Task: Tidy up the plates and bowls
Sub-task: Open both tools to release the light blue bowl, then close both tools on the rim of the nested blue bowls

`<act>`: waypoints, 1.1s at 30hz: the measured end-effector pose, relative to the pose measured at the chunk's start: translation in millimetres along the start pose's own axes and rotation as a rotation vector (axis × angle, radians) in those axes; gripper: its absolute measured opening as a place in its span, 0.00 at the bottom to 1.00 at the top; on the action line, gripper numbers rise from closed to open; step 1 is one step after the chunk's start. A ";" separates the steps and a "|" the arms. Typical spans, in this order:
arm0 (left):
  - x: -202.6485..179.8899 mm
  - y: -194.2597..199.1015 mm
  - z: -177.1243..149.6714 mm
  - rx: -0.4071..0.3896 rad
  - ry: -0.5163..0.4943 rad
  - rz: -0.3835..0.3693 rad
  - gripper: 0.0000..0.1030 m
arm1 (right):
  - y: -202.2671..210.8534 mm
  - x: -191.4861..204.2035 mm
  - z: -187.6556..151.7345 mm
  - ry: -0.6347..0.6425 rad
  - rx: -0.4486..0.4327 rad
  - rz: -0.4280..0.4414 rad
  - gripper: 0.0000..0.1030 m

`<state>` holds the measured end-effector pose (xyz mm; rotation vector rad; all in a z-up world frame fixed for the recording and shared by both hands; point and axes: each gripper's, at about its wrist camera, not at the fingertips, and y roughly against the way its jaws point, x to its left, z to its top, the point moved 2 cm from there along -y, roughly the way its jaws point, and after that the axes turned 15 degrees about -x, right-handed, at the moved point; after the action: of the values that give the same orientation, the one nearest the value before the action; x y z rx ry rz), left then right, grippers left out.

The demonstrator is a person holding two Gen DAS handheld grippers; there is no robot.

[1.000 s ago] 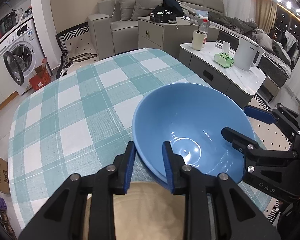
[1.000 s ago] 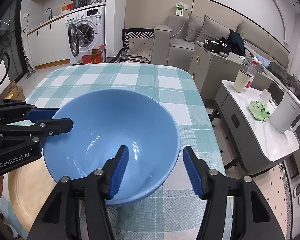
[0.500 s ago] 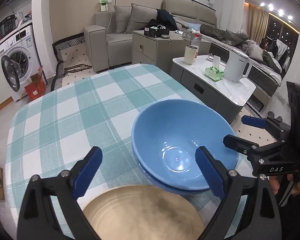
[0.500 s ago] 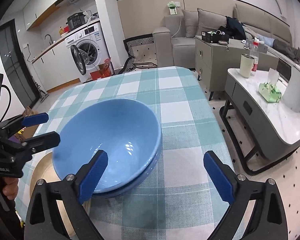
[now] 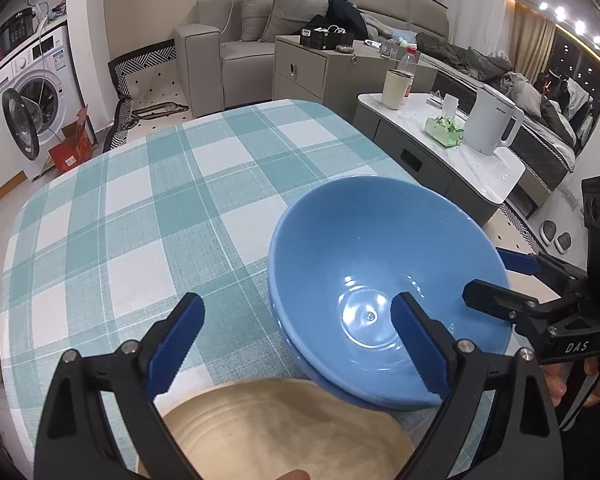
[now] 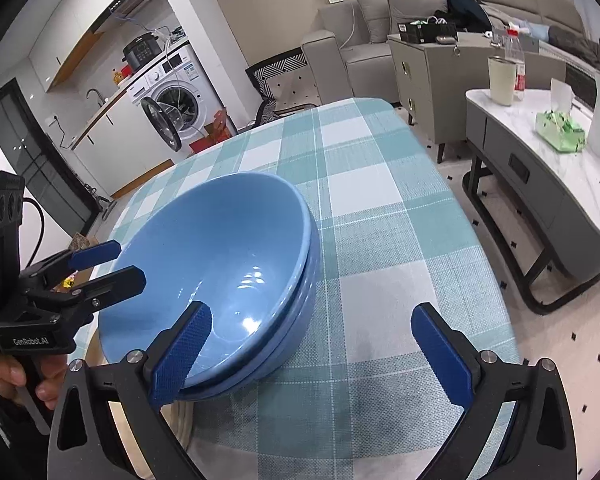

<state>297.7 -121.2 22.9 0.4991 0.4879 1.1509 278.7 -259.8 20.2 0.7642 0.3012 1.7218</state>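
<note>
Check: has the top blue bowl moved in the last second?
Yes: top bowl came down out of the left tool, now nested in the lower bowl beside the tan plate.

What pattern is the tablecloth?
Teal and white checks on the tablecloth; clearest in the left wrist view.

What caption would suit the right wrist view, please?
Open right gripper beside two nested blue bowls on the checked table, left gripper opposite.
</note>
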 end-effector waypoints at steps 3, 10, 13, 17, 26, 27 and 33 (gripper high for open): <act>3.7 -4.4 -1.7 0.010 0.009 0.004 0.92 | -2.4 0.2 0.2 -0.001 0.004 0.000 0.99; 9.3 -12.6 -6.2 0.029 0.021 0.012 0.92 | -4.8 0.5 -0.2 -0.006 0.015 -0.006 0.99; 10.6 -15.5 -7.4 0.033 0.023 0.013 0.92 | -8.6 0.6 -0.4 -0.010 0.022 -0.013 0.99; 12.5 -18.5 -8.7 0.034 0.022 0.017 0.92 | -15.0 -0.4 -1.6 -0.030 0.039 -0.014 0.99; 21.9 -26.6 -12.2 0.050 0.044 0.016 0.92 | -23.6 -3.0 -4.6 -0.040 0.063 -0.016 0.99; 22.5 -26.9 -12.1 0.049 0.046 0.017 0.92 | -23.9 -2.9 -4.7 -0.040 0.064 -0.016 0.99; 24.5 -31.0 -11.1 0.053 0.064 0.004 0.92 | -26.6 -1.1 -5.3 -0.048 0.076 0.009 0.99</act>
<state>321.7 -107.0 -7.1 0.5105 0.5743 1.1633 295.9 -251.9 0.7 0.8628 0.3321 1.7060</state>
